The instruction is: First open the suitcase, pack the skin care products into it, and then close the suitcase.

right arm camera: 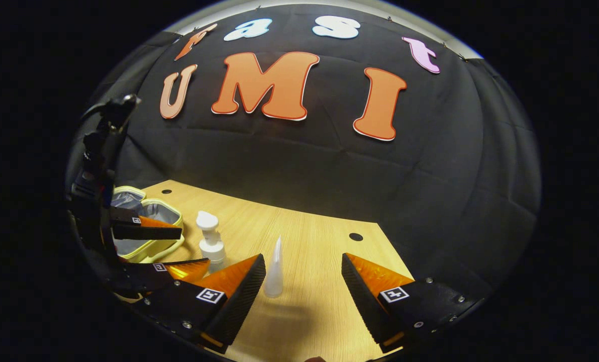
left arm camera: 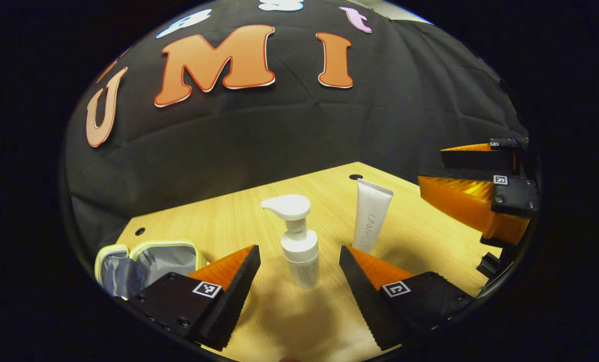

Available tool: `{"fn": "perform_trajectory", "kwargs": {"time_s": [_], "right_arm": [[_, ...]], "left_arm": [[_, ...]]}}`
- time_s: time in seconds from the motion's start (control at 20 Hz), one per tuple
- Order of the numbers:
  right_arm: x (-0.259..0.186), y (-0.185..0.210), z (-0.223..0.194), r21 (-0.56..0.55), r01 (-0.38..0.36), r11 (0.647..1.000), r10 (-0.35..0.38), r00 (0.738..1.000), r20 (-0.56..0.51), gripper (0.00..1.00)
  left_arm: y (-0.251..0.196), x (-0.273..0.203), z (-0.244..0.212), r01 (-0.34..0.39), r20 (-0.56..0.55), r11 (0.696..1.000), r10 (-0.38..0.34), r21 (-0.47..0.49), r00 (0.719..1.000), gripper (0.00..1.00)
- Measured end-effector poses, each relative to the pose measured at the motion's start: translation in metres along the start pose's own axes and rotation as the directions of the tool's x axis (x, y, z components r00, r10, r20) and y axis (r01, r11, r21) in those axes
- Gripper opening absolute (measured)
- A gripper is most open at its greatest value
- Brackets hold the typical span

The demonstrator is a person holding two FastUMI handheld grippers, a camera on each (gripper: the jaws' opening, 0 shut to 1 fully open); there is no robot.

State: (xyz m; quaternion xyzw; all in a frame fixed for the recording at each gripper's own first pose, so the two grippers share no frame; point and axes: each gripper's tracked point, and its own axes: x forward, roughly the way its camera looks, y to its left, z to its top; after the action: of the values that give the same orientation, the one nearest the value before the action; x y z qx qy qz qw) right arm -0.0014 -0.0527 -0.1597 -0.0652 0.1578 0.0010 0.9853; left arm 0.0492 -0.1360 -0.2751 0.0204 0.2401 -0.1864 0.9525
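Note:
A white pump bottle (left arm camera: pixel 299 241) stands upright on the wooden table (left arm camera: pixel 219 221), just ahead of my open left gripper (left arm camera: pixel 299 261), between its two fingers without touching them. A white tube (left arm camera: pixel 371 215) stands on its cap to the right of it. A small case with a yellow-green rim (left arm camera: pixel 148 261) lies open at the left, its grey lining showing. In the right gripper view, the tube (right arm camera: pixel 274 271) stands edge-on just ahead of my open right gripper (right arm camera: pixel 303 269), near its left finger. The pump bottle (right arm camera: pixel 211 244) and the open case (right arm camera: pixel 148 226) are further left.
The right gripper (left arm camera: pixel 480 196) shows at the far right in the left gripper view, and the left gripper (right arm camera: pixel 143 246) at the left in the right gripper view. The table has round holes (left arm camera: pixel 355 177) near its back edge. The black cloth wall stands close behind.

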Motion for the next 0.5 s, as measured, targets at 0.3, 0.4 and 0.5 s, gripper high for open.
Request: {"fn": "perform_trajectory", "kwargs": {"time_s": [0.3, 0.4, 0.5], "right_arm": [[0.015, 0.002, -0.022, -0.014, -0.069, 0.997, 0.069, 0.997, -0.036, 0.97], [0.023, 0.006, -0.034, -0.018, -0.089, 0.996, 0.088, 0.994, -0.059, 0.97], [0.031, 0.011, -0.046, -0.016, -0.107, 0.994, 0.106, 0.991, -0.083, 0.97]], "left_arm": [[-0.001, 0.044, -0.033, -0.041, -0.051, 0.996, 0.037, -0.078, 0.998, 1.00], [0.001, 0.057, -0.042, -0.052, -0.061, 0.993, 0.046, -0.107, 0.997, 1.00], [0.001, 0.067, -0.047, -0.060, -0.063, 0.990, 0.052, -0.126, 0.997, 1.00]]}}
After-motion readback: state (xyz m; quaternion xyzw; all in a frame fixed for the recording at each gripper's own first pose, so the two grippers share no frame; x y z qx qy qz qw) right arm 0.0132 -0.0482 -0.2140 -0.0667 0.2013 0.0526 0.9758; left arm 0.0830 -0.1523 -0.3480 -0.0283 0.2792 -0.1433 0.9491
